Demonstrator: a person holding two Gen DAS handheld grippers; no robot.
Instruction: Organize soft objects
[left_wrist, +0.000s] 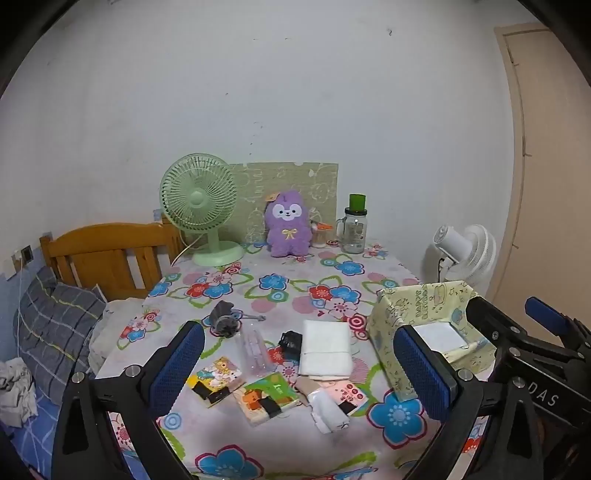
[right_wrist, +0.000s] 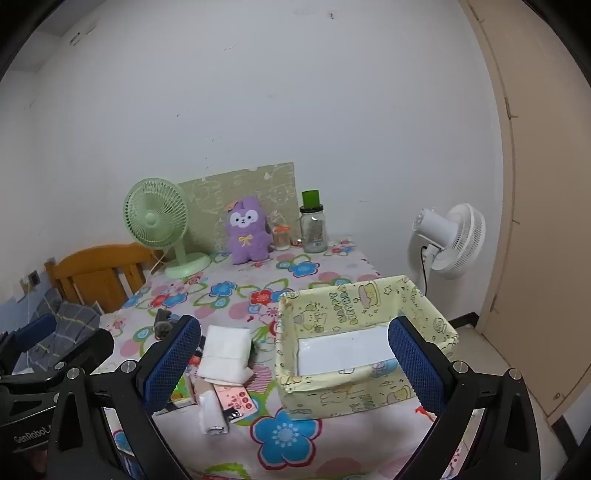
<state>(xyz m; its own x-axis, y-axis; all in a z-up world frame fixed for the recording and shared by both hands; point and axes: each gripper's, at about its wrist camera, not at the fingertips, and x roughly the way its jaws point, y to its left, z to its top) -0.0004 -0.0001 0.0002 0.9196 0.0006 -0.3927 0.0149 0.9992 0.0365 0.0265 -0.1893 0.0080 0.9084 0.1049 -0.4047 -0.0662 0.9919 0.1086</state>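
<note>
1. We judge the sorting has hardly begun: both claws hover above the near edge of the bench (left_wrist: 332, 273), empty. The left claw (left_wrist: 299, 363) stands wide open, and so does the right claw (right_wrist: 291, 360).
2. The soft things lie in a loose cluster in the lower middle of the left view: a white folded cloth (left_wrist: 325, 347), a rolled white sock (left_wrist: 328, 410), carded sock packs (left_wrist: 216, 380) and a small grey pouch (left_wrist: 223, 319).
3. The yellow fabric box (right_wrist: 354, 391) sits at the right of the cluster, near the bench's right edge. It looks like the place for them, and holds only a white sheet (right_wrist: 343, 350) on its bottom.
4. The next move, we think, calls for lowering one claw onto the white folded cloth or the sock roll, pinching across the bulk so that the layers do not slip apart, then lifting over the box wall.
5. A clear plastic bottle (left_wrist: 255, 349) and a small black item (left_wrist: 290, 341) lie just beside the cloth and could be nudged.
6. At the far edge, well apart, stand a green fan (left_wrist: 201, 210), a purple plush (left_wrist: 288, 225) and a glass jar (left_wrist: 354, 229).
</note>
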